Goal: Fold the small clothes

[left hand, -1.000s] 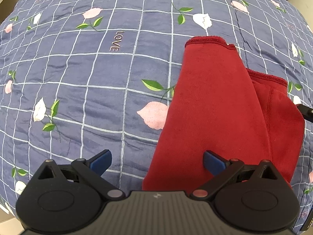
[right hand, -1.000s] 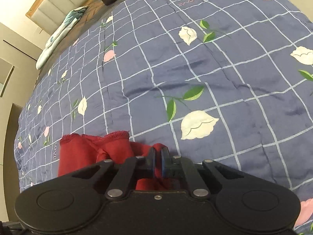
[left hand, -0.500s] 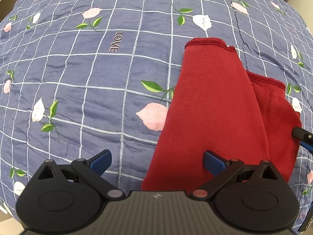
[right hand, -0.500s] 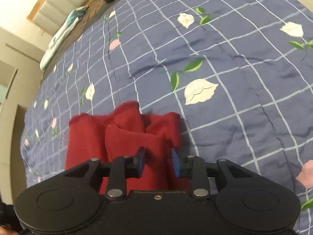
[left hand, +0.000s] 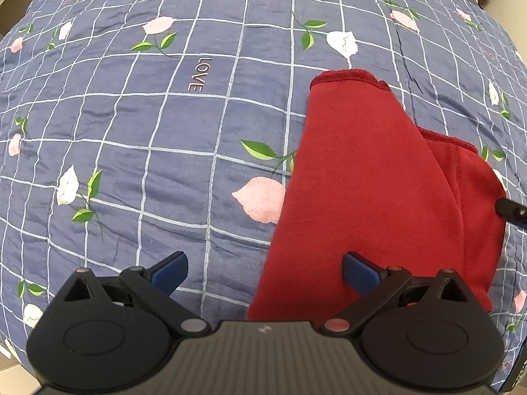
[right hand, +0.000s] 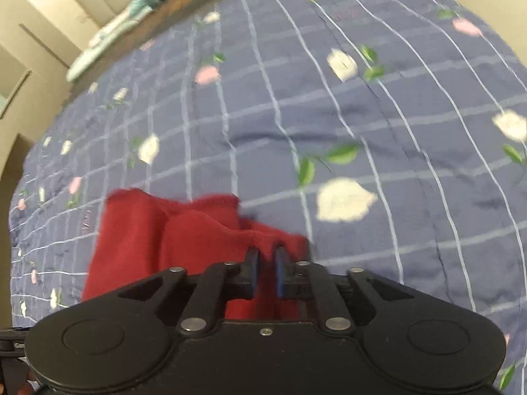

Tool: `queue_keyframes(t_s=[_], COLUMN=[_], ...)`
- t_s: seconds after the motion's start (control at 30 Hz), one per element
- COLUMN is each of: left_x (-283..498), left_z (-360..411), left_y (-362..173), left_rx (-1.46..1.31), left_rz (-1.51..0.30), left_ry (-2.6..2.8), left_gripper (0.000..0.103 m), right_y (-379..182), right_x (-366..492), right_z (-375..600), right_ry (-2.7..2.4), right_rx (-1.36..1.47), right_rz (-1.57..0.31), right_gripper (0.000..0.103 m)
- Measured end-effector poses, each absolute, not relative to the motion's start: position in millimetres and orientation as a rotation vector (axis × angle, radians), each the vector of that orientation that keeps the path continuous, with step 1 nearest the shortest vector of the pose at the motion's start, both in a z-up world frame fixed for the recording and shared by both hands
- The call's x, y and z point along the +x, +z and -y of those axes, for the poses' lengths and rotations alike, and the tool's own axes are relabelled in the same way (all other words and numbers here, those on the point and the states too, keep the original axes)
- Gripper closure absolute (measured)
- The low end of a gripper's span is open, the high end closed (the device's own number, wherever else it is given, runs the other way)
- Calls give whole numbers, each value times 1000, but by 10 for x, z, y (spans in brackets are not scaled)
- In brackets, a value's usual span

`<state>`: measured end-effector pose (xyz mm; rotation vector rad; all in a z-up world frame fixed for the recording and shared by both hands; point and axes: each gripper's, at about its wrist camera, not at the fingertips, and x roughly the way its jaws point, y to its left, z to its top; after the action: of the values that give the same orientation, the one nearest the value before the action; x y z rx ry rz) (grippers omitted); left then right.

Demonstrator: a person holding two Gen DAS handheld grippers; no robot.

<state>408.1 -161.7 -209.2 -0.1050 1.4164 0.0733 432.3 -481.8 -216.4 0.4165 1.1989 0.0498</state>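
A left gripper hangs low over a blue checked quilt printed with tulips, its 2 blue-tipped fingers spread wide and holding nothing. One fingertip sits over bare quilt; the other sits over the near edge of a red garment. The garment lies folded on the quilt at the right of this view, ribbed hems pointing away, one layer overlapping another. At the garment's far right edge, the dark tip of the right gripper touches the cloth. From the right wrist, motion-blurred, the right gripper points across the bed, its fingers drawn nearly together with a narrow gap, a ridge of red garment rising between them. Whether the cloth is truly pinched cannot be told. A pale cloth lies beyond the quilt's far edge.
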Motion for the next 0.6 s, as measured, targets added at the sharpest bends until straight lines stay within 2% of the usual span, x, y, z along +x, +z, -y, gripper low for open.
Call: queue_keyframes(t_s=[0.07, 0.13, 0.2, 0.6], left_x=[4076, 4079, 4086, 4114], left_z=[1613, 1609, 1600, 1609], left_y=[-2081, -2081, -2095, -2152], left_rx=[-107, -108, -109, -85], left_rz=[-1413, -1411, -1414, -1425], left_ry=[68, 65, 67, 55], left_gripper=[1, 1, 1, 1], right_y=[-2197, -2213, -2234, -2350], right_x=[4266, 4188, 4108, 3678], right_z=[4878, 4939, 4971, 4940], right_ry=[19, 4, -10, -42], right_rx=[467, 522, 557, 696], right_rz=[-1206, -1206, -1212, -1268], right_gripper=[69, 46, 35, 35])
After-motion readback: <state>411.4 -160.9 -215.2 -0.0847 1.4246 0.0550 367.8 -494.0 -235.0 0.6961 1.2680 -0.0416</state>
